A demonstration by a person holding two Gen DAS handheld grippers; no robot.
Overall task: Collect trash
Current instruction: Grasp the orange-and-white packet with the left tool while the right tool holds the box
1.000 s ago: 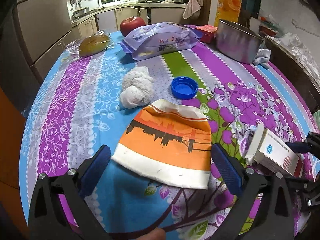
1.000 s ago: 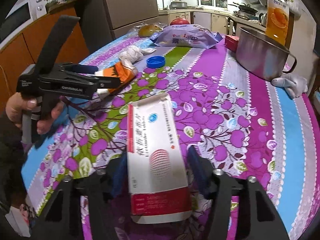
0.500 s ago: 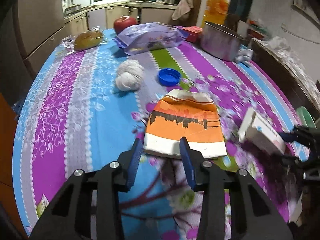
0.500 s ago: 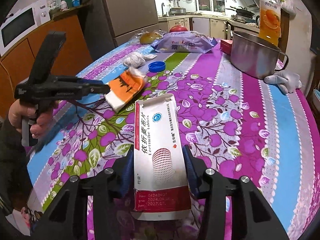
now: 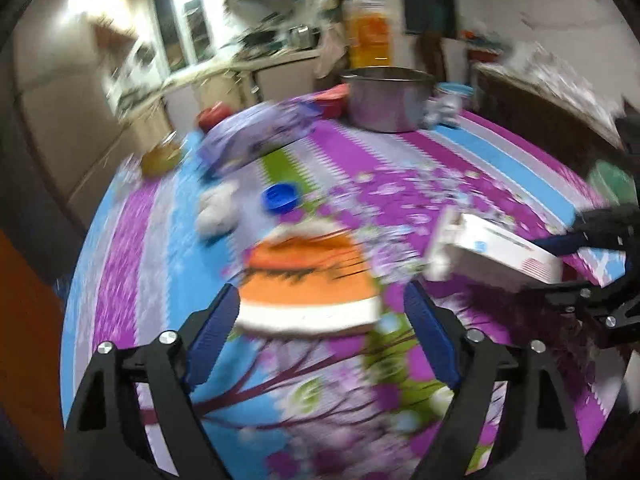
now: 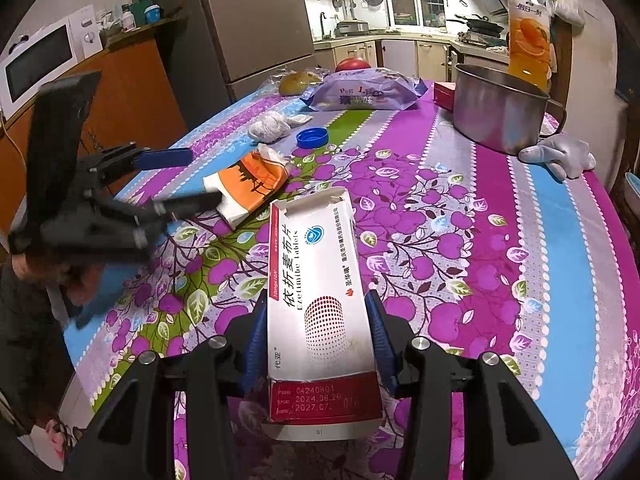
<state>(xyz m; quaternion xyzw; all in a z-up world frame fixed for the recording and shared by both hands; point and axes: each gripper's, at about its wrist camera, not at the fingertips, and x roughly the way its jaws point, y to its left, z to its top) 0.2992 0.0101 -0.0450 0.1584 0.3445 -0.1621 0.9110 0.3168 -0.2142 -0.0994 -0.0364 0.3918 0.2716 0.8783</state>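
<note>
A flattened orange and white paper cup (image 5: 304,280) lies on the flowered tablecloth (image 6: 460,240). My left gripper (image 5: 320,300) stands at its near rim, its jaws opening wide, the rim between the fingertips and not pressed; this view is blurred. From the right wrist view the left gripper (image 6: 204,178) reaches the cup (image 6: 252,176) from the left. My right gripper (image 6: 316,316) is shut on a white and red medicine box (image 6: 316,280), held above the table. A blue bottle cap (image 6: 313,137) and a white tissue wad (image 6: 272,126) lie beyond the cup.
At the far end stand a steel pot (image 6: 496,108), an orange juice bottle (image 6: 528,40), a purple snack bag (image 6: 360,90) and a bagged bun (image 6: 298,80). A pale glove (image 6: 560,152) lies beside the pot. A person's hand (image 6: 24,268) grips the left tool.
My left gripper's jaws narrowed short of the cup, then spread wide again as it swung toward the cup's rim. The right gripper kept hold of the medicine box.
</note>
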